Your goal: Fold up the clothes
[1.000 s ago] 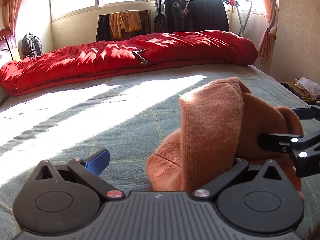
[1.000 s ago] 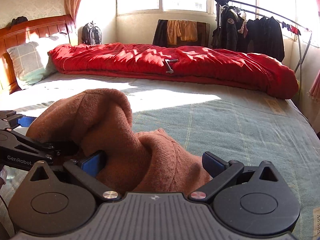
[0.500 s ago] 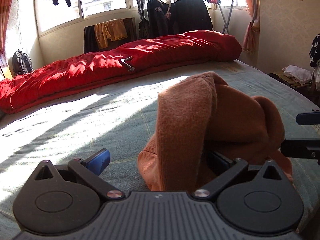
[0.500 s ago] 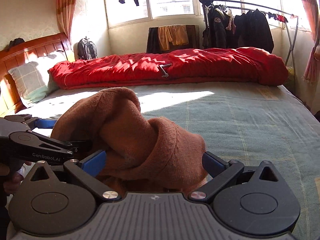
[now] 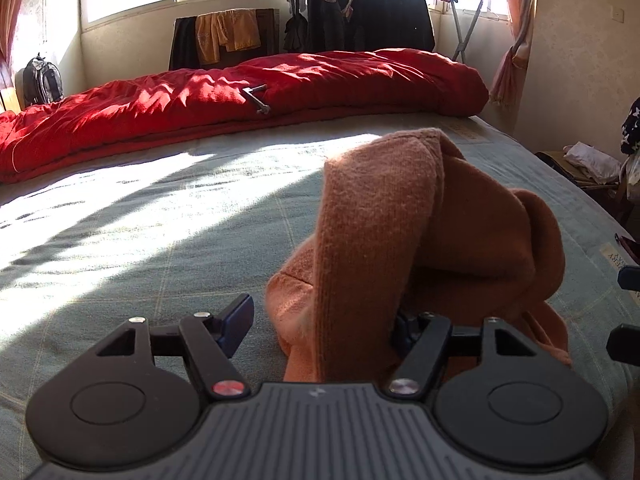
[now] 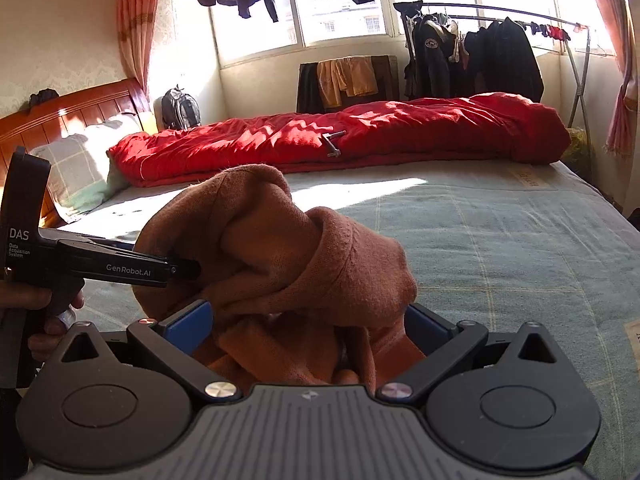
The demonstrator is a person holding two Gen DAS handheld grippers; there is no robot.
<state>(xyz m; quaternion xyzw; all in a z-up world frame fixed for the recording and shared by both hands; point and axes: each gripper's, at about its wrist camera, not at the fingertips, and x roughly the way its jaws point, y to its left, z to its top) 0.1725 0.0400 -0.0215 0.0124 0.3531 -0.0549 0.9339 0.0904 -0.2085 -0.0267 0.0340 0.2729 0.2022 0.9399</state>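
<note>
Your left hand-held gripper (image 5: 320,322) is closing its jaws around a fold of the orange-brown sweater (image 5: 420,240), which stands bunched up in a heap on the grey-green bed sheet (image 5: 160,232) near the front edge of the bed. In the left wrist view, the left blue pad (image 5: 238,318) is still apart from the cloth, while the right pad is hidden under the fabric, so the jaws are half wide with the sweater between them and not yet pressed on it. Your right hand-held gripper (image 6: 308,324) has its jaws wide, and the sweater fills the gap between them; the left blue pad (image 6: 190,322) lies against the cloth, and I cannot tell if the right one presses it. In the right wrist view, your left hand (image 6: 48,320) holds the handle of the other tool, whose fingers reach into the sweater from the left. Behind, a red quilt (image 6: 340,140) lies along the far side of the bed, and dark jackets hang on a clothes rack (image 6: 576,80) by the window.
</note>
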